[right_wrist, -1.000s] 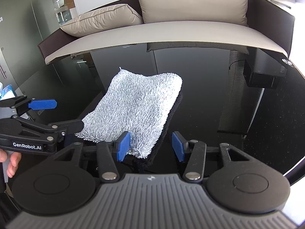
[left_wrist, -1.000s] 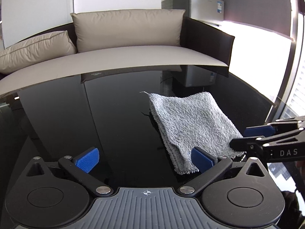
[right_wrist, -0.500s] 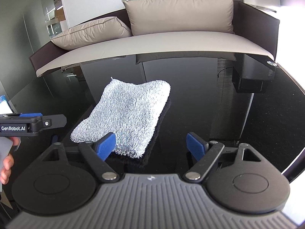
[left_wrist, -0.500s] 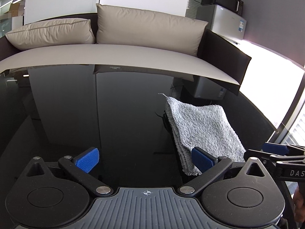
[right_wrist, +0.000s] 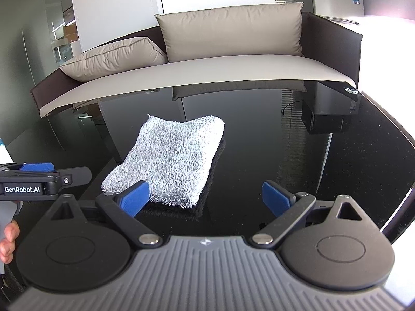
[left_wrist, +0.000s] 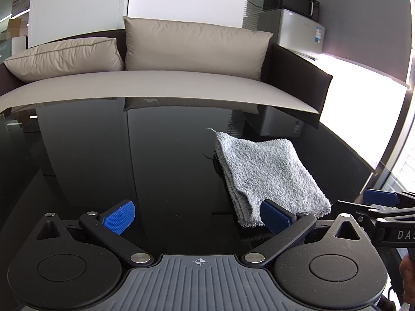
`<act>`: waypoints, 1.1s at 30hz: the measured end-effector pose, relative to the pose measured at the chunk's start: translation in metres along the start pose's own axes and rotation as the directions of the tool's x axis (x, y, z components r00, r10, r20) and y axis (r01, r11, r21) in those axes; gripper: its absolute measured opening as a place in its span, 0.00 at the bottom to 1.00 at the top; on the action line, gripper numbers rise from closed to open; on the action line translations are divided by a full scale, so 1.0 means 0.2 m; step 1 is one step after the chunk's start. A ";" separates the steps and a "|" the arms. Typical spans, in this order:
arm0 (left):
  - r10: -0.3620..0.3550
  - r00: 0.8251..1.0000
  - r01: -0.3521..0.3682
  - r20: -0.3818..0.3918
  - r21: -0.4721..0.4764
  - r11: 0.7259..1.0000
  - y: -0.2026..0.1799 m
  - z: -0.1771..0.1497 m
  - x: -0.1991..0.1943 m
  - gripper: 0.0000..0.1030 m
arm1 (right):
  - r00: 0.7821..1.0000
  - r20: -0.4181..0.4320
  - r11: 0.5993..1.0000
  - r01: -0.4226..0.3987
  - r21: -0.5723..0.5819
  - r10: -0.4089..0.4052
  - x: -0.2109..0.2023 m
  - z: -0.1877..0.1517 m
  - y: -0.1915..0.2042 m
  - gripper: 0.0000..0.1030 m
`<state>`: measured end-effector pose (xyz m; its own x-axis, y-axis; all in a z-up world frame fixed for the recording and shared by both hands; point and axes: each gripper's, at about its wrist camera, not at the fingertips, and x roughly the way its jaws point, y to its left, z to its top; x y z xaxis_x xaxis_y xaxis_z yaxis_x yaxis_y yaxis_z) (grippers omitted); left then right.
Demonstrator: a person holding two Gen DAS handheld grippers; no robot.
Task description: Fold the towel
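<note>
The towel (right_wrist: pixel 171 160) lies folded into a thick grey pad on the black glossy table (right_wrist: pixel 285 142), just ahead of both grippers and between them: ahead-right of the left gripper (left_wrist: pixel 197 216), ahead-left of the right gripper (right_wrist: pixel 206 198). It looks like soft, light, fluffy pile that will sag and shear between layers if lifted by one corner; the best hold is probably a pinch through all layers at the near fringed edge, one gripper per corner. The glass likely gives little friction, so a push would slide the stack. The left gripper is spread wide with nothing between its pads; the right gripper's jaws are opening, also with nothing between them, its left pad just in front of the towel's near corner. The left wrist view shows the stacked layer edges on the towel's left side and a loose thread at the far corner. The right wrist view shows the rounded fold on the right and the person's fingers (right_wrist: pixel 9 238) on the left gripper's handle.
</note>
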<state>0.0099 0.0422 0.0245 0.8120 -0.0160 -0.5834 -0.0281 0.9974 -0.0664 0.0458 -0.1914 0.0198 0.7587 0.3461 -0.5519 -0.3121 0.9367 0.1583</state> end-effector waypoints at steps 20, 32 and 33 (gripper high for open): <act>0.014 1.000 -0.014 0.005 0.007 1.000 -0.03 -0.04 -0.05 0.99 | 0.999 -0.019 0.998 0.039 0.048 -0.038 -0.10 -0.07 -0.01 0.97; 0.019 1.000 -0.019 0.000 0.014 1.000 -0.03 -0.04 -0.05 0.99 | 0.999 -0.020 0.997 0.034 0.068 -0.032 -0.10 -0.08 -0.01 0.97; 0.019 1.000 -0.019 0.000 0.014 1.000 -0.04 -0.05 -0.06 0.99 | 0.999 -0.021 0.997 0.033 0.068 -0.032 -0.10 -0.08 -0.01 0.97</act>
<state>-0.0043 0.0346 0.0241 0.8115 0.0030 -0.5844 -0.0354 0.9984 -0.0440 0.0221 -0.2019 0.0176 0.7562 0.3152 -0.5734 -0.2476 0.9490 0.1951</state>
